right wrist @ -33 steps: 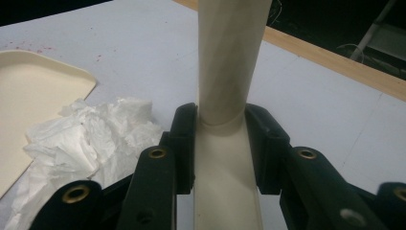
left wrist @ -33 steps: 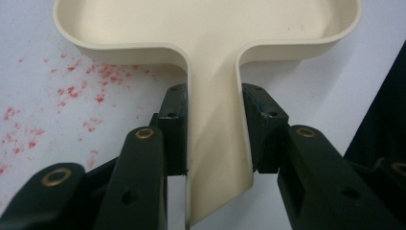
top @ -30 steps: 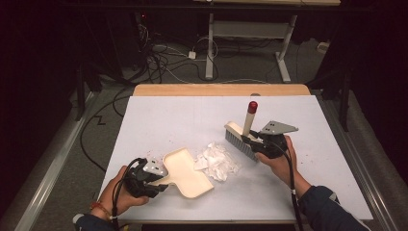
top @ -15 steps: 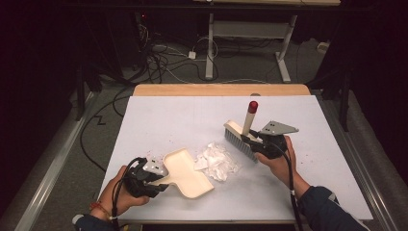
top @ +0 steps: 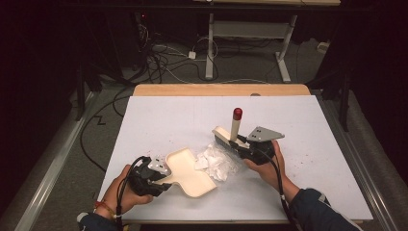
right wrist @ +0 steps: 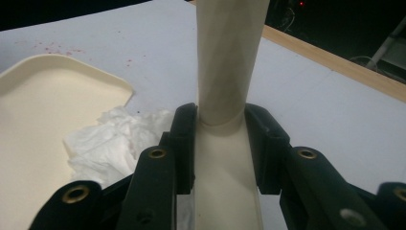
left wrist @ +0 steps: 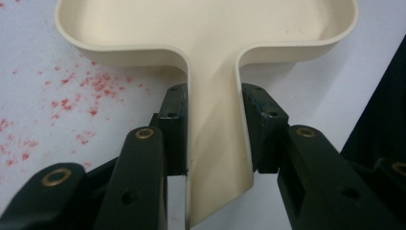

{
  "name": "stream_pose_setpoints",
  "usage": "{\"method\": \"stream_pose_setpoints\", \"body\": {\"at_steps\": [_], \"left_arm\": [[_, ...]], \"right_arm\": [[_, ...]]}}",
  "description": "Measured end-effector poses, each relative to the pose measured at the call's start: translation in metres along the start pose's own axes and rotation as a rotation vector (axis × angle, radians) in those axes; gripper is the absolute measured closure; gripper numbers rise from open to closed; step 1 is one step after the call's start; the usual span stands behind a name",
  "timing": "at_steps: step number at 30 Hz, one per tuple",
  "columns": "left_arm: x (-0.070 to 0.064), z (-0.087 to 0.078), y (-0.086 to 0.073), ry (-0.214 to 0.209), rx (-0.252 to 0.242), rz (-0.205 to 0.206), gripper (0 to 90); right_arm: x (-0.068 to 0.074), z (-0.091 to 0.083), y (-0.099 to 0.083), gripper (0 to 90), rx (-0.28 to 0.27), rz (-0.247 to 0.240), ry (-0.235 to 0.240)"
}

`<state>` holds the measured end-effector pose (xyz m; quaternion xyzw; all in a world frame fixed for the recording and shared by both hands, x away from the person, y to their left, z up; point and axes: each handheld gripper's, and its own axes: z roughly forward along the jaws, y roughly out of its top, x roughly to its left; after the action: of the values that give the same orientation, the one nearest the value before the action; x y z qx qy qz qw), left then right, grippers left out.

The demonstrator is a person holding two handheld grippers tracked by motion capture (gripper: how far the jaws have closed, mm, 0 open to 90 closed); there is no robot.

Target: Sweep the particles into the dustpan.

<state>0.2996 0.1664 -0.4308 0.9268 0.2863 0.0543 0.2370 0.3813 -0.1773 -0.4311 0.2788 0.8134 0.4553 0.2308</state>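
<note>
on the white table (top: 168, 120), near its front edge, the left claw (top: 161, 174) is clamped on the handle of a cream dustpan (top: 187, 171) lying flat; crumpled white paper (top: 215, 161) lies just beside the pan's open edge; behind the paper, the right claw (top: 239, 147) is clamped on a brush (top: 226, 138), whose red-tipped handle (top: 236, 122) stands upright.

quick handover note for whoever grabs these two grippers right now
Left gripper: shut on the dustpan handle, pan flat on the table, mouth toward the crumpled tissue.
Right gripper: shut on the brush, just beyond the tissue.
Done: both tools gripped, tissue at the pan's lip.
Left: sweep the tissue into the pan; none looks inside yet.
</note>
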Motion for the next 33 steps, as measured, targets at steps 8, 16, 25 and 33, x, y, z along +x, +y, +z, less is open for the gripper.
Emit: {"method": "stream_pose_setpoints", "body": {"at_steps": [8, 16, 25, 33], "left_arm": [[-0.003, 0.008, 0.008, -0.002, 0.004, -0.008, 62.2], [-0.007, 0.019, 0.018, -0.006, 0.016, -0.018, 62.2], [-0.013, 0.032, 0.029, -0.002, 0.022, -0.023, 62.1], [-0.015, 0.04, 0.036, 0.008, 0.033, -0.024, 62.1]], "right_arm": [[0.018, 0.004, 0.001, 68.4, -0.01, -0.007, 0.016], [0.034, 0.004, 0.004, 68.4, -0.036, 0.019, 0.044], [0.053, 0.009, 0.007, 68.4, -0.038, -0.009, 0.07], [0.058, 0.009, 0.009, 68.4, -0.055, -0.005, 0.109]]}}
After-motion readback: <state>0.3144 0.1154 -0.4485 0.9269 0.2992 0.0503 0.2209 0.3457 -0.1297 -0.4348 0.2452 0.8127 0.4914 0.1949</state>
